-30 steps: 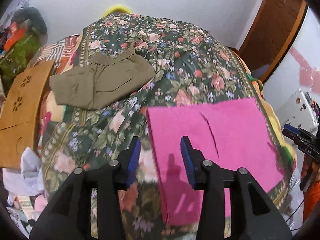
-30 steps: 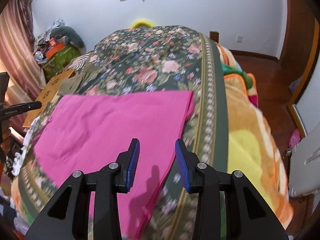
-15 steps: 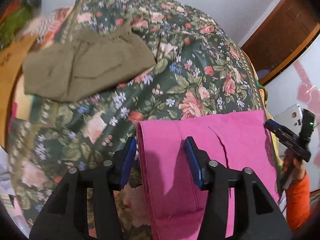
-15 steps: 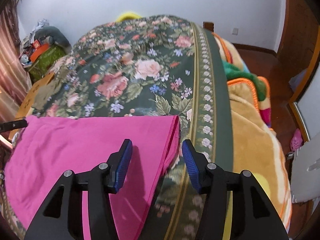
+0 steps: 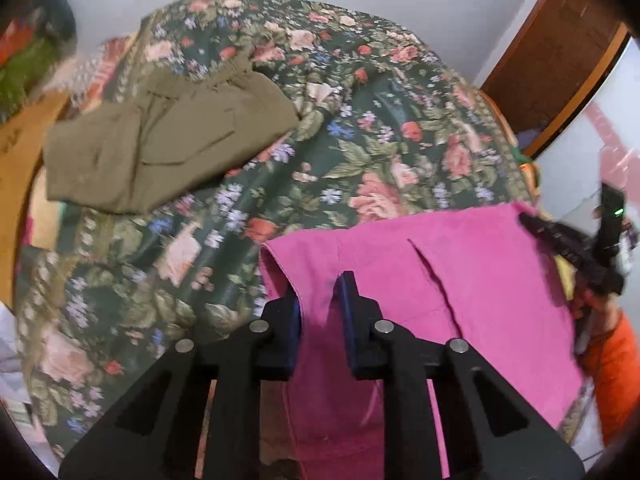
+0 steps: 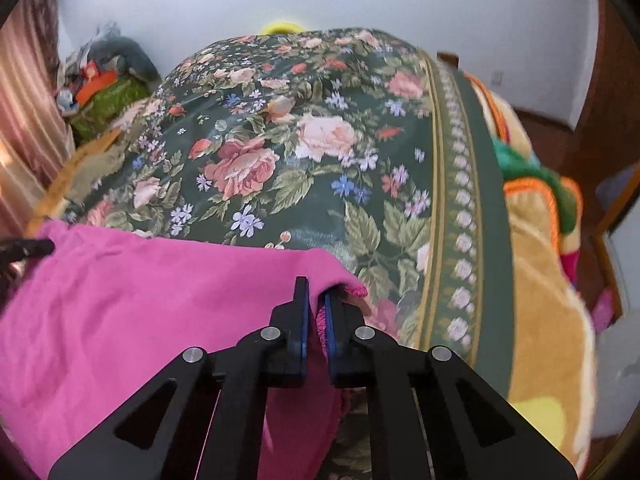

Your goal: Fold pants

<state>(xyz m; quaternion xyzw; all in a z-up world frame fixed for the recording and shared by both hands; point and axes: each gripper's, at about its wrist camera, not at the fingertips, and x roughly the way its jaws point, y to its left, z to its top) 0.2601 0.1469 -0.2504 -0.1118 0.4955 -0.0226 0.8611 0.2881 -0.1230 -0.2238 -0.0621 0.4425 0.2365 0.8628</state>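
The bed with its dark green floral bedspread (image 5: 360, 152) fills most of both views, a striped green border (image 6: 468, 200) running down the right side in my right wrist view. Across the lower part of each frame lie the bright pink fabric pants (image 5: 480, 280), spread flat on the bedspread. In the upper left of the left wrist view, a folded olive-brown garment (image 5: 160, 148) rests on the bedspread, well apart from the pink pants. An orange and yellow blanket (image 6: 548, 320) hangs at the right edge of the right wrist view.

My left tool (image 5: 318, 300) sits at the pants' left corner, its blue pads closing around a raised ridge of pink cloth, with a narrow gap between them. My right tool (image 6: 316, 308) is clamped on the pants' right corner, the pads nearly together with pink fabric pinched between.
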